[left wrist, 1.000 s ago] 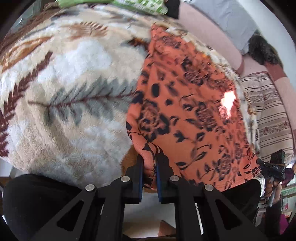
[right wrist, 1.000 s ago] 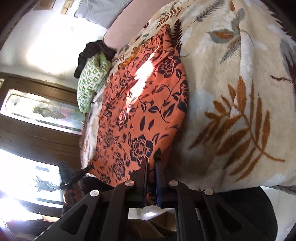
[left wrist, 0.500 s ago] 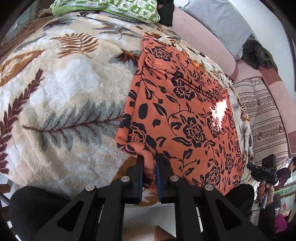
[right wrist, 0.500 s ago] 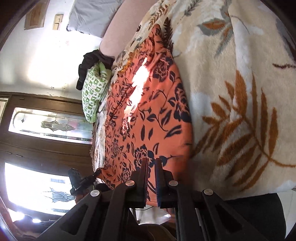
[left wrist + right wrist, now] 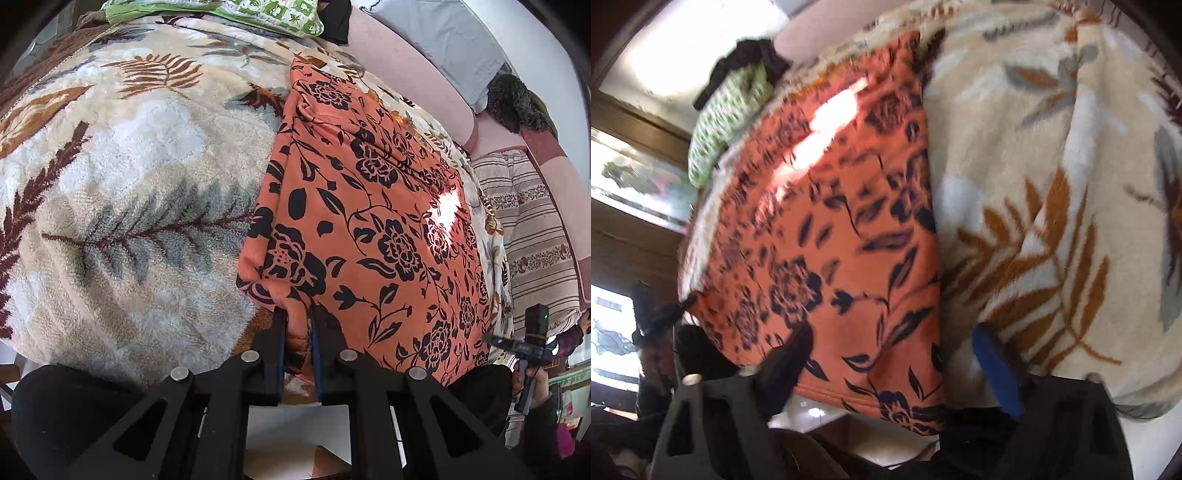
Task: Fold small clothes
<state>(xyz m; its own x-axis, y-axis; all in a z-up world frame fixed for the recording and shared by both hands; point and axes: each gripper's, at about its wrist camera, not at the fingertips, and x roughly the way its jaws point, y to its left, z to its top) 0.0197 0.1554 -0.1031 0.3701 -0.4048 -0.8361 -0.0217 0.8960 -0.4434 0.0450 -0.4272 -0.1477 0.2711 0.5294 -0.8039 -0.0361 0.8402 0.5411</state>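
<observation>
— We see an orange garment (image 5: 369, 229) printed with black roses, leaves and curling vines; what lies under it?

— We make out a plush blanket (image 5: 129, 206) in cream and white, patterned with fern fronds in rust brown, dark maroon and grey-green. Beyond the garment's far end we spot a pillow (image 5: 273, 14) in a green-and-white patchwork print, with something black just beside it.

— And to the garment's right, in the left wrist view?

— We find a dusty pink sofa back (image 5: 417, 70), a plain grey cushion (image 5: 443, 33), and a cream cover (image 5: 532, 229) with brown stripes and floral bands. The black gripper fingers (image 5: 997, 365) carry blue pads.
</observation>
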